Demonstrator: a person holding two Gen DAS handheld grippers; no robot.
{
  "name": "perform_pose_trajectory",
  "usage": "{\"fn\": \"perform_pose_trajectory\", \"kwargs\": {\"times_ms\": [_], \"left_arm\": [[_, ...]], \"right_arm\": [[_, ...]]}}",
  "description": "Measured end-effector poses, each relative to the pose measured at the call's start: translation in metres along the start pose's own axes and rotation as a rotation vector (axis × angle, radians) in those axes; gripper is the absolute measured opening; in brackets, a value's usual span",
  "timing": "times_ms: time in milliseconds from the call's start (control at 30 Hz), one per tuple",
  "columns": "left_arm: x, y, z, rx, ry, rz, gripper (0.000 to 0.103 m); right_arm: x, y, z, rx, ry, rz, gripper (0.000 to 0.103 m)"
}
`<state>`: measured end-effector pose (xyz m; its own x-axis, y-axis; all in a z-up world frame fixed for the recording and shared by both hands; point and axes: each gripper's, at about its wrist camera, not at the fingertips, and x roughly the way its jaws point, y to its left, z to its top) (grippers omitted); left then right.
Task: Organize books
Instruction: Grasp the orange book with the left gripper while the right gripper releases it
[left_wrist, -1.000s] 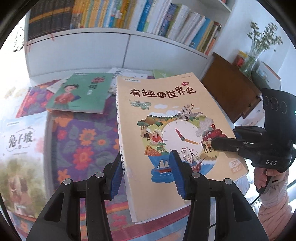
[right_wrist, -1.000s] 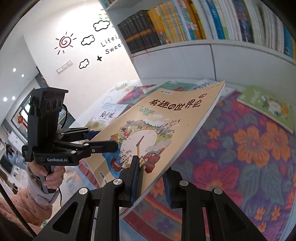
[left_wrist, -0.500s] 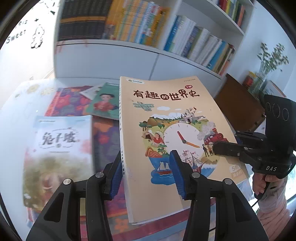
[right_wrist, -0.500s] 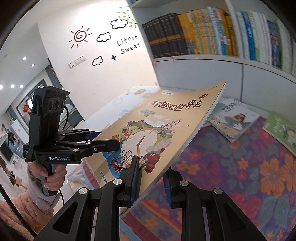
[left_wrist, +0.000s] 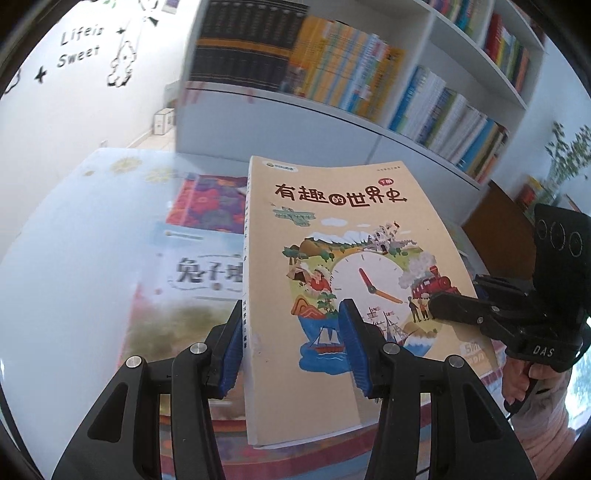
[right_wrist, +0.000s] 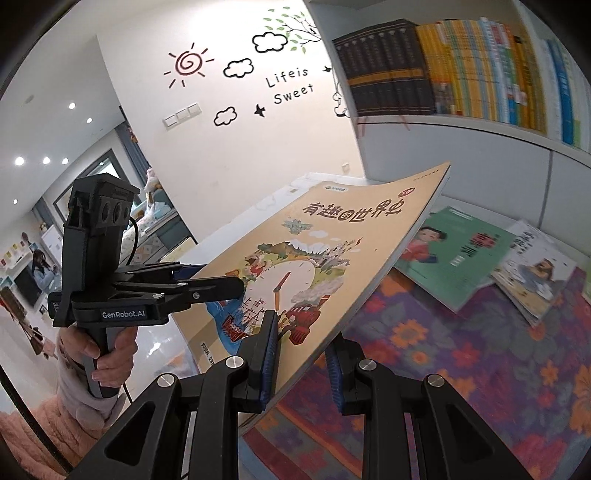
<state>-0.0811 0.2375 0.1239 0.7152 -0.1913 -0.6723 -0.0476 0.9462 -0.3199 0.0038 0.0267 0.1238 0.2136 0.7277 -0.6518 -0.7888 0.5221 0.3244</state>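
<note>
Both claws are gripping one tan history book (left_wrist: 351, 266): the left claw (left_wrist: 291, 343) is pinching its spine-side lower edge, and the right claw (right_wrist: 301, 354) is clamping the opposite edge, carrying it tilted above the worktop (left_wrist: 66, 266). Sorting looks barely begun. Beyond the right claw, two loose books are lying on the floral cloth (right_wrist: 461, 354): a green one (right_wrist: 454, 254) and a white one (right_wrist: 535, 269). Under the left claw a rabbit-title book (left_wrist: 192, 273) is lying, making four counted.
</note>
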Motion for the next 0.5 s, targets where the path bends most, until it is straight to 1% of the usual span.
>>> {"fn": "perform_pose_trajectory", "kwargs": {"times_ms": [100,133,167,200,233,267,300,333,367,400,433,500], "left_arm": [[0.000,0.018,0.002,-0.010,-0.001,0.043,0.048],[0.001,0.024,0.002,0.005,-0.011,0.087,0.045],[0.001,0.025,0.003,0.019,-0.020,0.090,0.045],[0.000,0.027,0.003,0.029,-0.027,0.071,0.045],[0.001,0.029,0.003,0.031,-0.019,0.037,0.046],[0.002,0.030,0.004,0.035,-0.012,0.032,0.046],[0.003,0.031,0.004,0.041,-0.017,0.059,0.046],[0.004,0.033,0.003,0.044,-0.027,0.089,0.046],[0.006,0.038,0.002,0.039,-0.021,0.098,0.046],[0.009,0.042,0.001,0.029,-0.005,0.103,0.046],[0.012,0.049,0.000,0.014,0.012,0.121,0.046],[0.014,0.061,-0.004,-0.010,0.013,0.165,0.046]], "right_arm": [[0.018,0.006,0.007,-0.005,0.005,0.016,0.023],[0.023,0.008,0.008,-0.005,0.007,0.022,0.023],[0.030,0.010,0.010,-0.006,0.005,0.037,0.024],[0.035,0.013,0.011,-0.018,0.008,0.052,0.024],[0.040,0.017,0.012,-0.032,0.015,0.053,0.024],[0.051,0.025,0.012,-0.060,0.033,0.013,0.024],[0.058,0.028,0.011,-0.067,0.035,-0.018,0.025],[0.069,0.025,0.010,-0.040,0.055,-0.038,0.024],[0.078,0.017,0.008,0.009,0.075,0.004,0.022],[0.088,0.006,0.004,0.086,0.105,0.045,0.019],[0.096,-0.002,-0.001,0.140,0.128,0.060,0.018],[0.107,-0.013,-0.012,0.173,0.126,0.026,0.018]]}}
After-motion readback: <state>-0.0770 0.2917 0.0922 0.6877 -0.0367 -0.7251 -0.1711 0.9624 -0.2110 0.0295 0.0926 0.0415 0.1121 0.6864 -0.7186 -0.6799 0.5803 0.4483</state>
